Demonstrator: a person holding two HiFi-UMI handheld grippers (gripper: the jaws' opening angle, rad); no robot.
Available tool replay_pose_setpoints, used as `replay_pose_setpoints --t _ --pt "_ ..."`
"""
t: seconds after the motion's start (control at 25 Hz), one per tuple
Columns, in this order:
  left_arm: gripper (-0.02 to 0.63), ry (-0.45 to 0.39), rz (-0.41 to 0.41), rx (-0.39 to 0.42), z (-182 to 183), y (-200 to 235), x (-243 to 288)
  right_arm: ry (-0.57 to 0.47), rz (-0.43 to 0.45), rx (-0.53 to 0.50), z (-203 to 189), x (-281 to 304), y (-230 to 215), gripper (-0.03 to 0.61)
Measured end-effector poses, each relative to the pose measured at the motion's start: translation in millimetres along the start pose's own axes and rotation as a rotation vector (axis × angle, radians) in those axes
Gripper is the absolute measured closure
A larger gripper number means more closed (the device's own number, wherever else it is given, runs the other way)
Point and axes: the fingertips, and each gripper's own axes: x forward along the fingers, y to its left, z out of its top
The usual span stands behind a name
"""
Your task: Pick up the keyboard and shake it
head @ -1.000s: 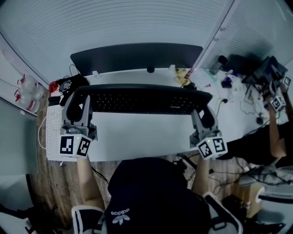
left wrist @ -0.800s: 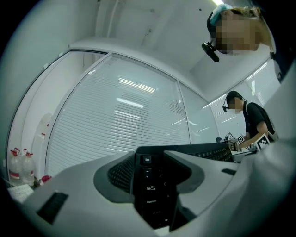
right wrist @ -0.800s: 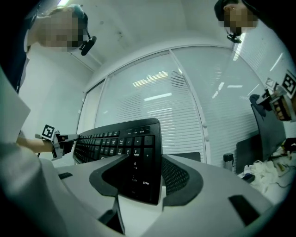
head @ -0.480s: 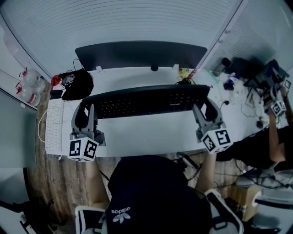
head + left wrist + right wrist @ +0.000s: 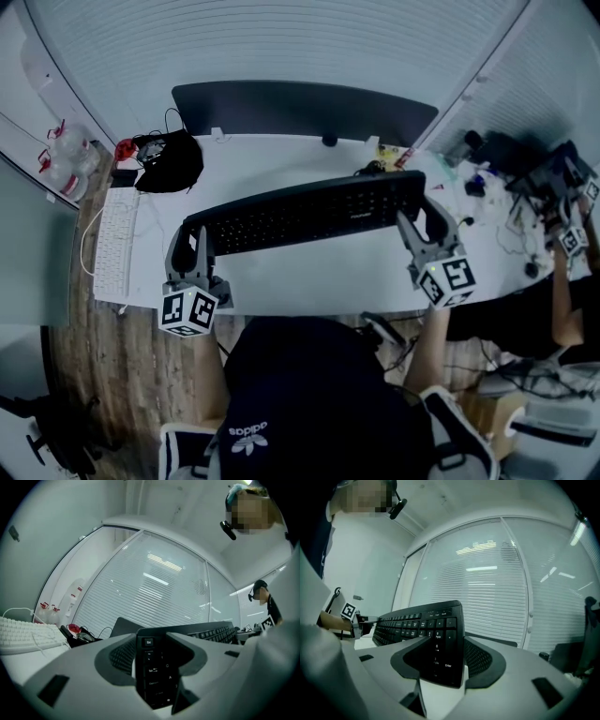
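On the black keyboard (image 5: 309,211), small white writing can be read. "Esc" is seen on the corner key in the left gripper view. "Enter", "PgUp" and the numbers 9, 6 and 3 are seen in the right gripper view. The word "adidas" with a leaf logo is printed in white on the dark clothing (image 5: 319,394) at 6 o'clock in the head view. Black and white square markers are shown on both gripper cubes.

Clear bottles (image 5: 64,150) with red caps are seen at 10 o'clock, by the edge. What is in them cannot be told. A black bag (image 5: 169,161) is laid on the white desk (image 5: 309,272) at 10 o'clock, and its inside is hidden.

The keyboard is long, flat and full of dark keys. It is held in the middle of the head view, over the desk, and looks lifted off it. It is slanted, with its left end nearer the person. The left end is clamped between the jaws of the left gripper (image 5: 187,246) at 8 o'clock. The right end is clamped by the right gripper (image 5: 422,225) at 3 o'clock.

A white keyboard (image 5: 114,244) is laid at 9 o'clock, and a dark screen (image 5: 305,101) is stood at 12 o'clock.
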Motion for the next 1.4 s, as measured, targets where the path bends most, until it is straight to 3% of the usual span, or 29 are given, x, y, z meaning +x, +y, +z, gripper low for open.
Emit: replay_pose_setpoints --t 0.32,0.68,0.96,1.16,1.4 --pt "0.419 0.012 0.015 -0.007 -6 6 1 0.026 0.006 0.01 -6 8 0 0.368" --pt "0.419 -0.009 -0.05 -0.001 14 -7 28 -0.006 -0.051 0.017 8 1 -11 0.367" --pt "0.419 0.008 -0.101 0.046 25 -8 59 -0.016 -0.094 0.059 6 4 -19 0.368" --pt "0.419 0.029 -0.11 0.059 18 -14 50 0.011 -0.1 0.092 -14 -17 -15 0.368" --pt "0.419 0.009 -0.103 0.052 25 -18 51 0.011 -0.102 0.114 -10 -17 -15 0.368"
